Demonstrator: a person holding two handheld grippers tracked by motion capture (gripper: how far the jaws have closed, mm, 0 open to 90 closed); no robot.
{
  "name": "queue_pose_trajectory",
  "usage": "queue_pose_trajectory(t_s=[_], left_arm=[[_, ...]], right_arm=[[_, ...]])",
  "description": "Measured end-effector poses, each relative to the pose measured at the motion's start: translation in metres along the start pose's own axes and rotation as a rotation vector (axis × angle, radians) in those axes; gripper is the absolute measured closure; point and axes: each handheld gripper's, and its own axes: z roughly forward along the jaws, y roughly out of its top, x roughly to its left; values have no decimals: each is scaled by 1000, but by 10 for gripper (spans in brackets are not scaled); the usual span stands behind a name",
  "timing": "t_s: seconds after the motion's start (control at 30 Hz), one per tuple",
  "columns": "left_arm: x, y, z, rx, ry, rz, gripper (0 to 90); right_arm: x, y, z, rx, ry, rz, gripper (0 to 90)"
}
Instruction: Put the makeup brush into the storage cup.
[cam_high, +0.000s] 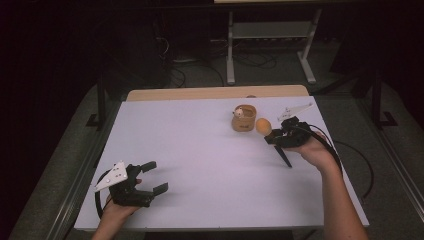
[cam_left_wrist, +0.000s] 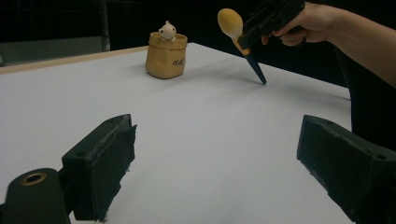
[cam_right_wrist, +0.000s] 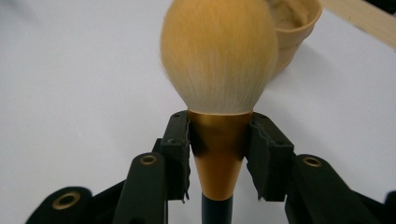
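Clearly the pickup is done: the right hand-held gripper (cam_right_wrist: 218, 154) is clamped on the brush (cam_right_wrist: 219, 88), its pads pressing either side of the gold ferrule just below the fluffy yellow head, with the dark handle running back between the jaws. From the high view, the brush hangs tilted in that hand-held gripper (cam_high: 276, 138), head up and away from the person, and its pointed handle tip reaches down to the white bench (cam_high: 200, 150), touching it or very nearly so. Just beyond the brush head stands the tan cup (cam_high: 243, 119), with a small white figure (cam_left_wrist: 167, 31) peeking over its rim; in the right gripper view the cup's rim (cam_right_wrist: 299, 23) sits right behind the bristles. The left hand-held gripper (cam_high: 155, 176) rests far from all this, at the near left part of the bench, jaws spread wide with nothing between them, pointed toward the cup (cam_left_wrist: 166, 55) and the lifted brush (cam_left_wrist: 238, 32). What is left, as I judge it, is carrying the brush the short way to the cup and setting it in or against it, then letting go; the brush is not yet over the opening. The spare hand-held gripper has no part so far.
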Motion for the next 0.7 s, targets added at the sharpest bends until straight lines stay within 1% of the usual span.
queue_pose_trajectory(t_s=[0.07, 0.2, 0.23, 0.27, 0.3, 0.37, 0.47, 0.5, 0.53, 0.63, 0.7], left_arm=[[0, 0, 0, -5, -2, -1, 107], [0, 0, -1, -3, -1, 2, 108], [0, 0, -1, -3, 1, 1, 108], [0, 0, -1, -3, 1, 1, 108], [1, 0, -1, -6, 0, 8, 108], [1, 0, -1, -2, 3, 6, 108], [1, 0, -1, 0, 2, 8, 108], [1, 0, -1, 2, 3, 8, 108], [1, 0, -1, 2, 3, 8, 108], [0, 0, 0, 4, 0, 4, 108], [0, 0, 0, 2, -3, -1, 108]], right_arm=[[0, -1, -2, -30, 1, 21, 612], [1, -1, -4, -39, -11, 20, 613], [0, -1, -5, -66, -8, 27, 612], [0, -1, -5, -66, -8, 27, 612], [1, -1, -7, -79, -7, 33, 612], [1, -2, -8, -100, -6, 36, 613], [1, -1, -11, -142, 0, 52, 613], [0, -1, -11, -163, 1, 47, 613], [1, -1, -12, -176, 6, 59, 613], [1, -1, -12, -202, -7, 61, 613], [1, -1, -12, -220, -7, 80, 613]])
